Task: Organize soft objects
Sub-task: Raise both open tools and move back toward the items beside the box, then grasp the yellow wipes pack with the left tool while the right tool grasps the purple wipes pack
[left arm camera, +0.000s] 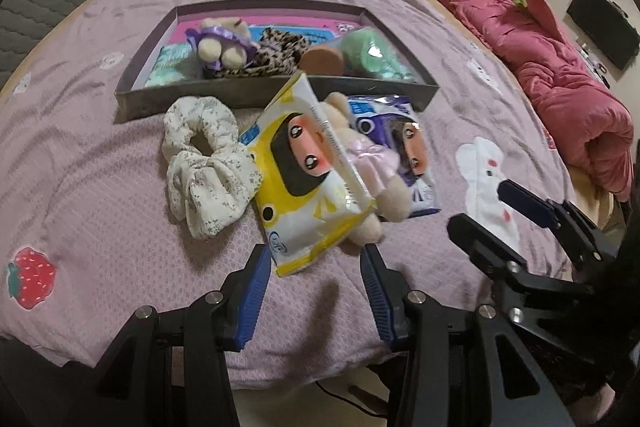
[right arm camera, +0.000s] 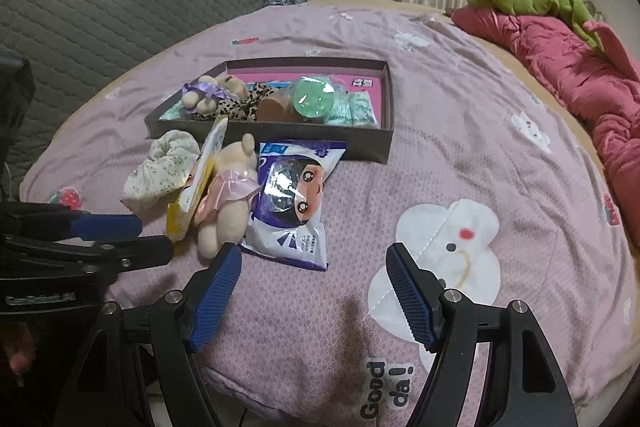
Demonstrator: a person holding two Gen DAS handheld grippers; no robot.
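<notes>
The left gripper [left arm camera: 314, 283] hangs over the bedspread [left arm camera: 120, 187] with its jaws spread wide and nothing between them. Just ahead of its fingertips lies the yellow tissue pack [left arm camera: 308, 179], tilted up and leaning on the pink-dressed teddy bear [left arm camera: 376, 183], whose legs reach toward the gripper's right finger. To the left of the pack, touching it, sits the cream scrunchie [left arm camera: 204, 163]. Beyond the bear to the right lies the purple tissue pack [left arm camera: 416, 163], partly under the bear.

Farther ahead stands the box [left arm camera: 280, 91]. Inside it are a teddy bear in purple [left arm camera: 224, 43], a leopard scrunchie [left arm camera: 272, 55], a brown round thing [left arm camera: 322, 61] and a green ball [left arm camera: 364, 47], crowded together toward its near wall.

The right gripper [right arm camera: 314, 287] hovers beside the left one, jaws equally wide apart and holding nothing. The purple tissue pack [right arm camera: 292, 203] lies flat just ahead of its left finger, with the bear [right arm camera: 228, 203] touching the pack's left edge. The box [right arm camera: 360, 147] stands behind them, and a red quilt [right arm camera: 580, 79] is bunched far off to the right.
</notes>
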